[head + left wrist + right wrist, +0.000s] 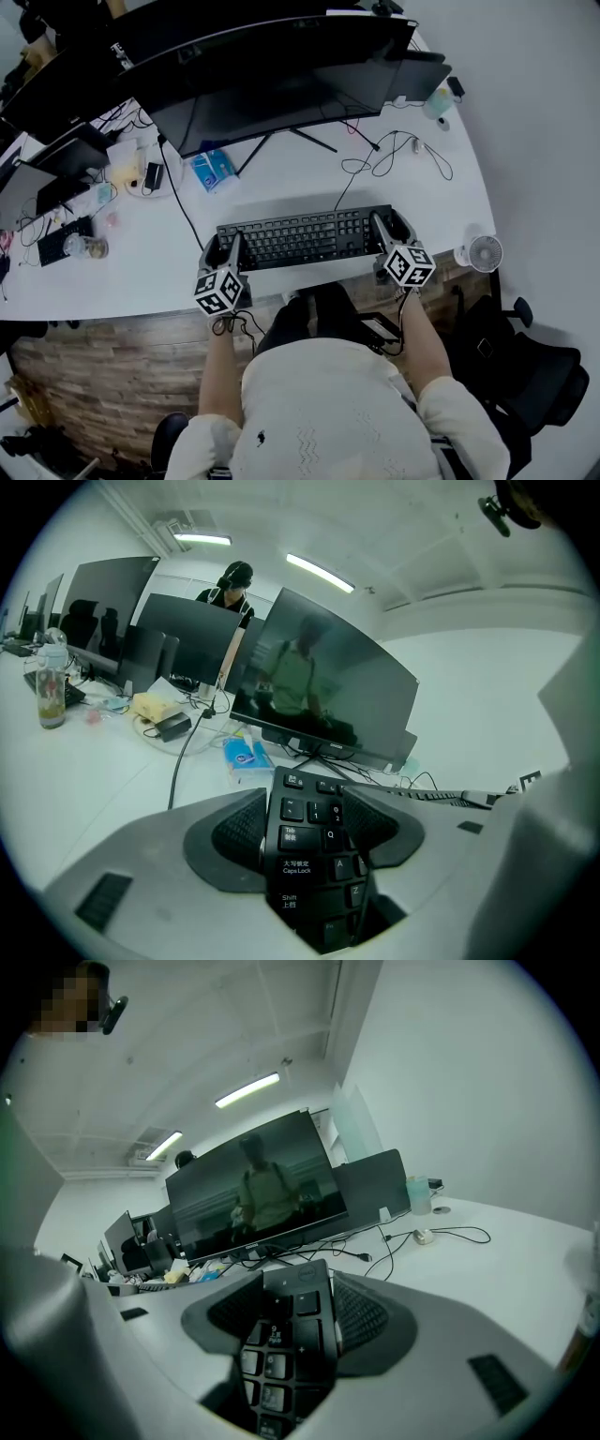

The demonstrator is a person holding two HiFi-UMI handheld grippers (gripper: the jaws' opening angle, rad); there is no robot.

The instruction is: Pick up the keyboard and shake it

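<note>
Though perhaps lifted, keyboard (pixel 305 236), ends in hand-held grippers (pixel 225 247) (pixel 392 227)

bright ceiling strip lighting, soft fisheye-warped edges.

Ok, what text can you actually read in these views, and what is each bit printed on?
"Tab", "大写锁定 Caps Lock", "Shift 上档": left-end keys of the keyboard, between the left gripper's jaws.
"Q", "A", "Z", "1", "2": keys beside those.
"9", "+": number-pad keys at the right gripper.
Too small or blurred: the round logo on the keyboard's corner, the monitor's bezel mark, the blue packet's print.
</note>
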